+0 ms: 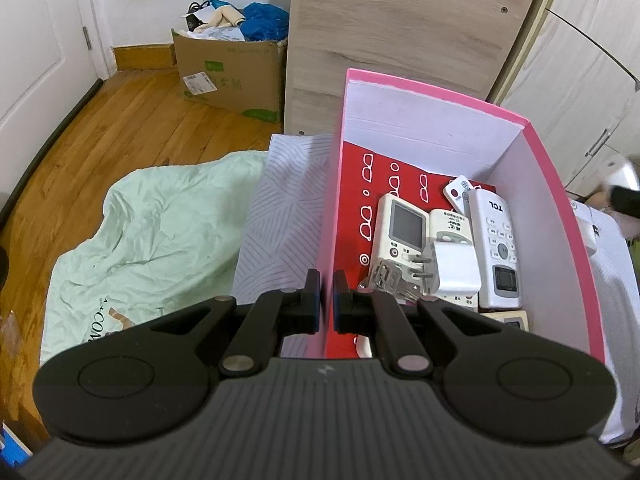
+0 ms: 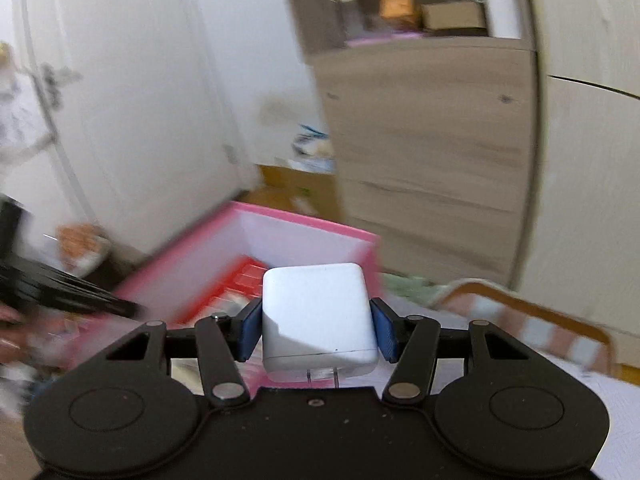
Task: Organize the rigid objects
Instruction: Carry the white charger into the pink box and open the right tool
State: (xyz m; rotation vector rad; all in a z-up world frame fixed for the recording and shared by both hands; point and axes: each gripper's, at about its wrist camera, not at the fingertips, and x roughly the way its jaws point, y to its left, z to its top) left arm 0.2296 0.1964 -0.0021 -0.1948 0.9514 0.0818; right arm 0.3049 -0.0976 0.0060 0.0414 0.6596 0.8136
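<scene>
Your pink box (image 1: 560, 216) sits on a pale patterned sheet (image 1: 276, 200), wooden panel (image 1: 400, 40) behind, green quilt (image 1: 160, 220) leftward. Your left gripper (image 1: 326, 300) pinches the box's near-left wall, jaws nearly closed. Your right gripper (image 2: 316, 320) clamps a white charger (image 2: 316, 312), apparently above the blurred box.

Upper left of the left wrist view, a cardboard box (image 1: 232, 76) sits on the wooden floor (image 1: 132, 132), blue plastic bag (image 1: 264, 20) poking out. Lower left, a crumpled mint-green sheet (image 1: 152, 232). Top centre, a wood-grain panel (image 1: 400, 40) stands upright.
</scene>
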